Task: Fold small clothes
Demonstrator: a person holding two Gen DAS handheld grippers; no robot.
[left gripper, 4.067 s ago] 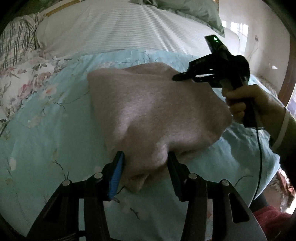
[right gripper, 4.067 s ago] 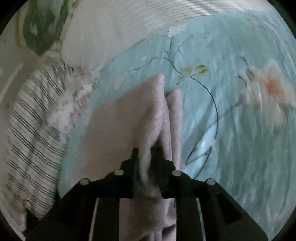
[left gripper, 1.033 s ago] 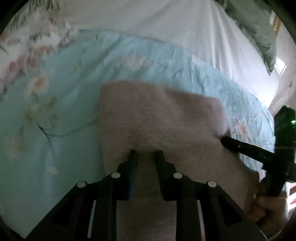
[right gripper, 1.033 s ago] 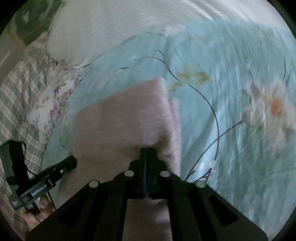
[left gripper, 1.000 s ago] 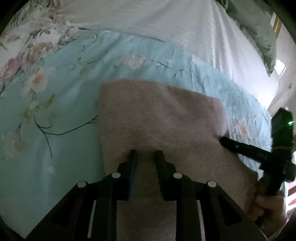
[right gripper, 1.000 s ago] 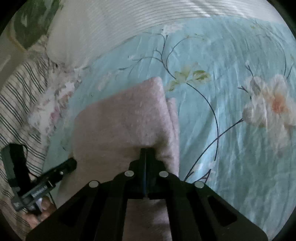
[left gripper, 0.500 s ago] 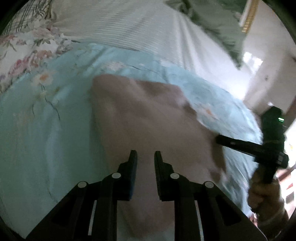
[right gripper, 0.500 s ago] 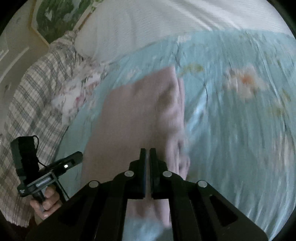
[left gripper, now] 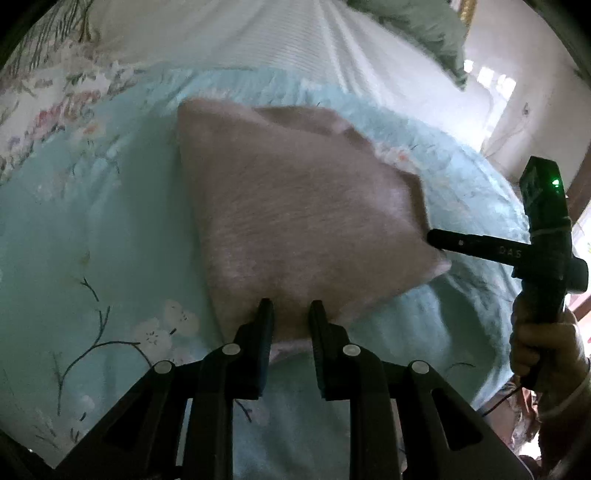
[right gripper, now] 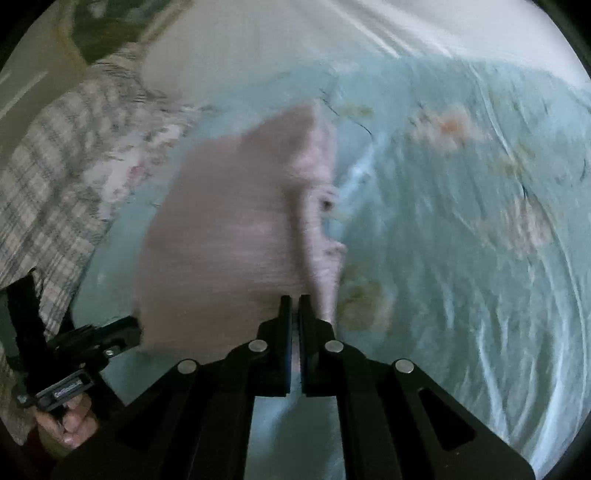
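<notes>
A pink fuzzy garment (left gripper: 295, 221) lies folded on the light-blue floral bedspread (left gripper: 92, 258); it also shows, blurred, in the right wrist view (right gripper: 229, 251). My left gripper (left gripper: 291, 312) holds the garment's near edge between its narrowly parted fingers. My right gripper (right gripper: 295, 301) is shut on the garment's near right edge; in the left wrist view its fingertip (left gripper: 437, 236) meets the garment's right corner.
A white striped pillow (left gripper: 258, 37) and a green pillow (left gripper: 417, 22) lie beyond the garment. Plaid and floral bedding (right gripper: 55, 166) lies to the left. A wall with a cable (left gripper: 517, 122) stands at the far right.
Both grippers have pulled back towards me with the garment's near edge; the garment has slid along and sits further ahead of the fingers. The right view is motion-blurred.
</notes>
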